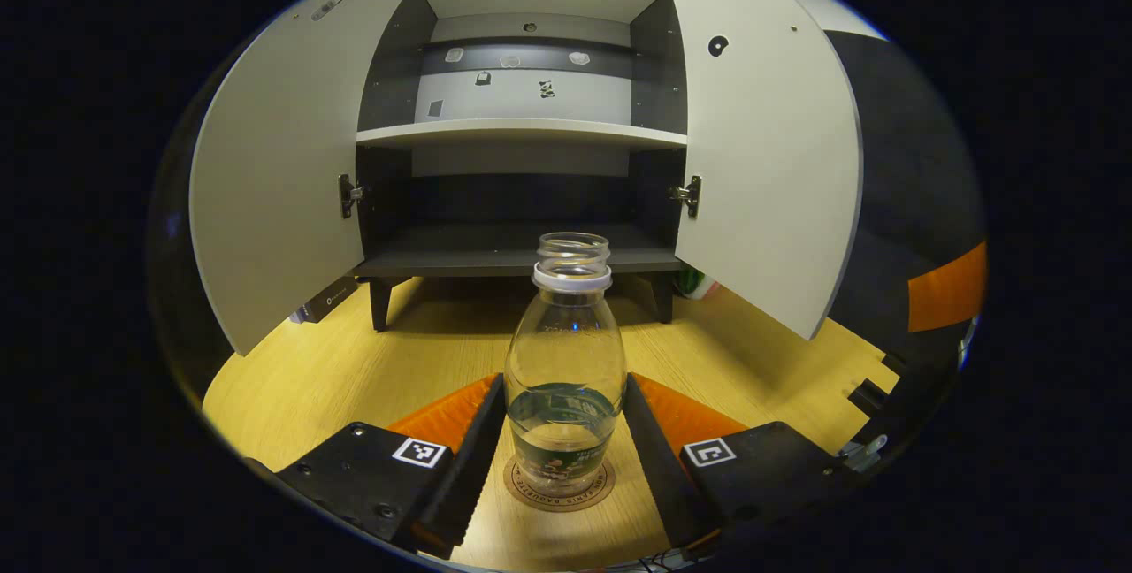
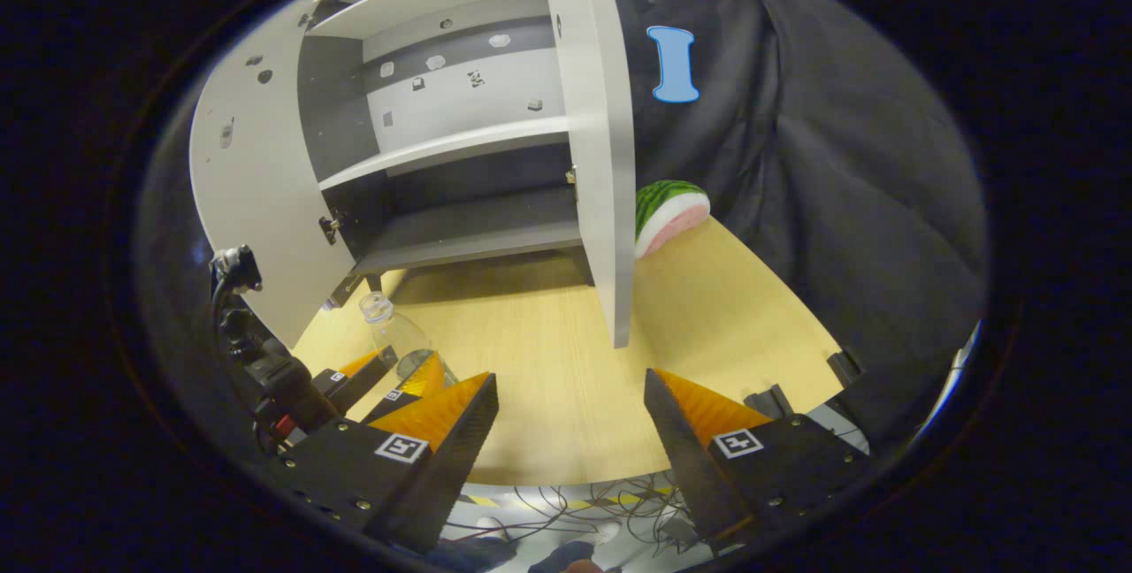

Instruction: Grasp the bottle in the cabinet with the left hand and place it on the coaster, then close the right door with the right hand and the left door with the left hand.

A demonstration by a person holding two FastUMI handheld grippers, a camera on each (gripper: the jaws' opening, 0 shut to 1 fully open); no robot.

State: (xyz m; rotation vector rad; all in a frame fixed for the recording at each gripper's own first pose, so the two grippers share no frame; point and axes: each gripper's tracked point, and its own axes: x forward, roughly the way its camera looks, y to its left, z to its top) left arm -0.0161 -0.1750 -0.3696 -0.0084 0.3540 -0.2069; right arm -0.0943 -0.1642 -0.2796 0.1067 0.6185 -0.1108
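We see both cabinet doors swung wide: the left door (image 1: 274,193) and the right door (image 1: 769,157) flank an open way to the bare lower shelf (image 1: 513,250). On the desk (image 2: 548,361) the bottle (image 1: 566,370) stands on its coaster (image 1: 559,489) between the left tongs (image 1: 566,431), blocking the middle path. Beside the right door's edge (image 2: 610,157), a watermelon slice (image 2: 668,212) sits behind, with free desk before the right tongs (image 2: 570,396).

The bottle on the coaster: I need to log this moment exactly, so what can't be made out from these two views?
- Left gripper view: whether the left gripper presses the bottle; the fingers flank it, contact unclear.
- The coaster: its print is too small and bottle-covered.
- Right gripper view: the bottle's base sits behind the left gripper's fingers.
- The watermelon toy: partly behind the right door.
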